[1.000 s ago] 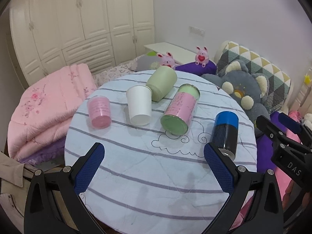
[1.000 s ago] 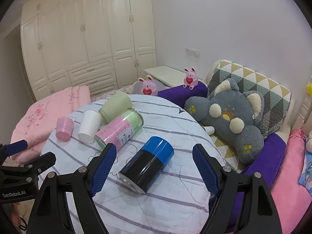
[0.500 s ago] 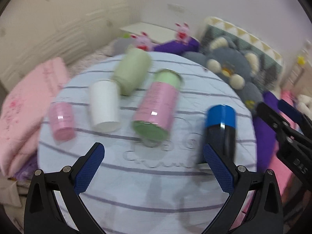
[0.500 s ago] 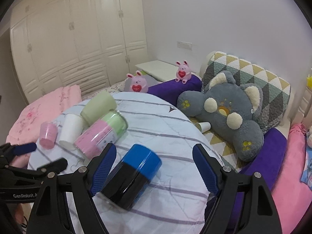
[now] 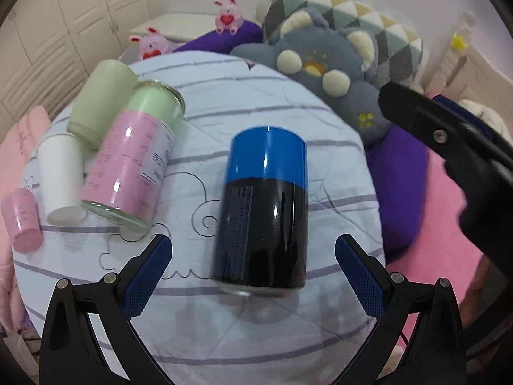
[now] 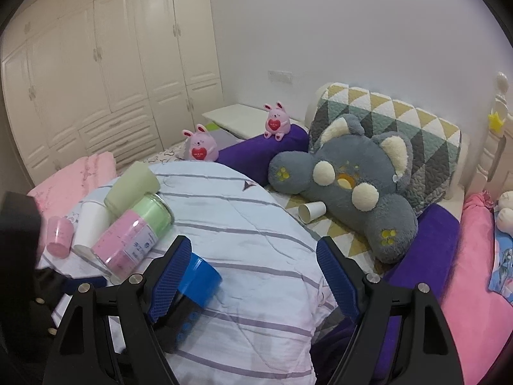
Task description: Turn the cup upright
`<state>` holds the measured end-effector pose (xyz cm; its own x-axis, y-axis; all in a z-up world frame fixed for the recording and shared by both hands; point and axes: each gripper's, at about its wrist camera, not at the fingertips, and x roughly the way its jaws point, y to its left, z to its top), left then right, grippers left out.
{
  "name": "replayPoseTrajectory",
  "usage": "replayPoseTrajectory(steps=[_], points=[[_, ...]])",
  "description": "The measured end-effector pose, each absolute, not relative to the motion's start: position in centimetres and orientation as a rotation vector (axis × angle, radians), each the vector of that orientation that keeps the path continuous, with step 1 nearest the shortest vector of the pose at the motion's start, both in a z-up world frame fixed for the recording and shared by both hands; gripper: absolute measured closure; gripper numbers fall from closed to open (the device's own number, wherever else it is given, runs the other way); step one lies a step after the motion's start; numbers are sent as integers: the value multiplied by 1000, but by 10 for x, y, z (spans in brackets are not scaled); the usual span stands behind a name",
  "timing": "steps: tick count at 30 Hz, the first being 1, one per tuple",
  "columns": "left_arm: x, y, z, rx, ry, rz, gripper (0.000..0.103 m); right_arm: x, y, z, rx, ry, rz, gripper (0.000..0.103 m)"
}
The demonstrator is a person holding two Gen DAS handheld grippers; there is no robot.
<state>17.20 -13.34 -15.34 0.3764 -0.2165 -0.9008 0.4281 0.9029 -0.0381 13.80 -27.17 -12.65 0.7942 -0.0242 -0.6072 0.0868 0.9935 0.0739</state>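
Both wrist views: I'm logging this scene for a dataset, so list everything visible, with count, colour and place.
Blue-and-black cup: 1, lying on the round table, between the left gripper's fingers.
Pink-and-green jar: 1, lying to its left.
Green cup: 1, lying behind the jar.
White cup: 1, left of the jar.
Pink cup: 1, table's left edge.
Paper cup: 1, white, on the bed.
Table: 1, striped white cover.
Grey plush: 1, on the bed.
Pink bunnies: 2, behind the table.
Patterned pillow: 1.
Wardrobe: cream, far wall.
Left gripper: open.
Right gripper: open.
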Motion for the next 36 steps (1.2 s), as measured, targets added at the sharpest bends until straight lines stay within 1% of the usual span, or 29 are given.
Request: replayPoseTrajectory(steps=[1, 3, 5, 15, 21, 36], points=[[174, -136, -157, 216, 1127, -418, 6, 139, -274, -129, 102, 656, -58, 21], [178, -137, -164, 205, 1161, -413, 34, 139, -277, -133, 101, 668, -54, 21], [179, -136, -169, 194, 1183, -414, 33, 139, -279, -135, 104, 674, -48, 21], [163, -116, -156, 203, 1127, -351, 33, 138, -266, -140, 99, 689, 2, 21], [148, -81, -157, 182, 1122, -287, 33, 132, -239, -143, 70, 702, 58, 21], [112, 12, -164, 25, 1098, -136, 33, 124, -166, -152, -8, 758, 190, 21]])
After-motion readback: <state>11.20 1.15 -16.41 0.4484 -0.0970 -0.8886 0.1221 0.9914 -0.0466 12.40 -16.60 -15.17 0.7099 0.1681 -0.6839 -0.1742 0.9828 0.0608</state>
